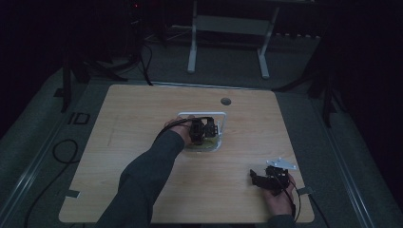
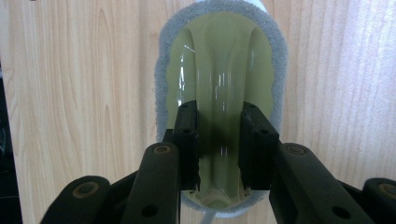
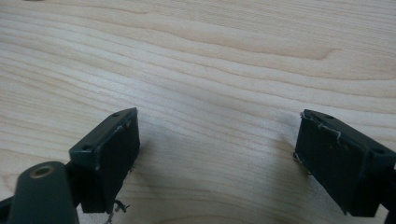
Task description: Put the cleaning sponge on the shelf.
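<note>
An oval scrubbing pad (image 2: pixel 163 60) with a fuzzy grey rim and an olive-green see-through ridge along its back lies on the wooden table (image 1: pixel 142 118). My left gripper (image 2: pixel 219 140) points down at it, its two black jaws pressed against either side of that ridge. From above, the left gripper (image 1: pixel 203 130) sits at the table's middle, over the near part of a white rectangular frame (image 1: pixel 202 114). Near the front right corner my right gripper (image 1: pixel 256 178) is low over bare wood. The right gripper (image 3: pixel 217 154) has its jaws wide apart with nothing between them.
A round cable hole (image 1: pixel 225 101) lies in the tabletop behind the white frame. Beyond the table stands a white desk frame (image 1: pixel 228 28) on a dark floor. A black cable (image 1: pixel 62 152) loops on the floor at the left.
</note>
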Demonstrator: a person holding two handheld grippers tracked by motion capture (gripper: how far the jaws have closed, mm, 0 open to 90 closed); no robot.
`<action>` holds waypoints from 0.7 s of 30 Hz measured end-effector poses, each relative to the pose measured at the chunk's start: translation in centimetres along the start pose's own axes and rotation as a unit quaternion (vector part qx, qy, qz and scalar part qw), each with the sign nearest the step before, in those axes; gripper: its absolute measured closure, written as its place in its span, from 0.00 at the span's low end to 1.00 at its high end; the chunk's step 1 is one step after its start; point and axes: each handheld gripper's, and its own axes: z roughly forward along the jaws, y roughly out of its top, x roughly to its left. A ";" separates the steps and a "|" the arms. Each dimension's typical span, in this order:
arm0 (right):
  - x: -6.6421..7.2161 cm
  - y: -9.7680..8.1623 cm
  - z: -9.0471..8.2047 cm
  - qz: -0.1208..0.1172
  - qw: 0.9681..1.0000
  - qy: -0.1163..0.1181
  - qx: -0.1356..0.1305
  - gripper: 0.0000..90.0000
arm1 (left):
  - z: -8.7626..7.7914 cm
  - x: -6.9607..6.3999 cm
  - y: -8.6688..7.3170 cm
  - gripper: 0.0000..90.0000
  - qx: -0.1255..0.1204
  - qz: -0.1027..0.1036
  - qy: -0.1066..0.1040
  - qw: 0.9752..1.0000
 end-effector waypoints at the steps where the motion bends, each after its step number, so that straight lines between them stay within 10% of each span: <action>1: 0.0 0.0 0.0 0.000 1.000 0.000 0.000 0.15 | 0.0 0.0 0.0 0.79 -0.001 -0.001 0.001 1.000; 21: 0.0 0.0 0.0 -0.001 1.000 0.000 -0.001 0.15 | 0.3 -0.2 0.2 0.72 0.009 -0.001 0.034 0.999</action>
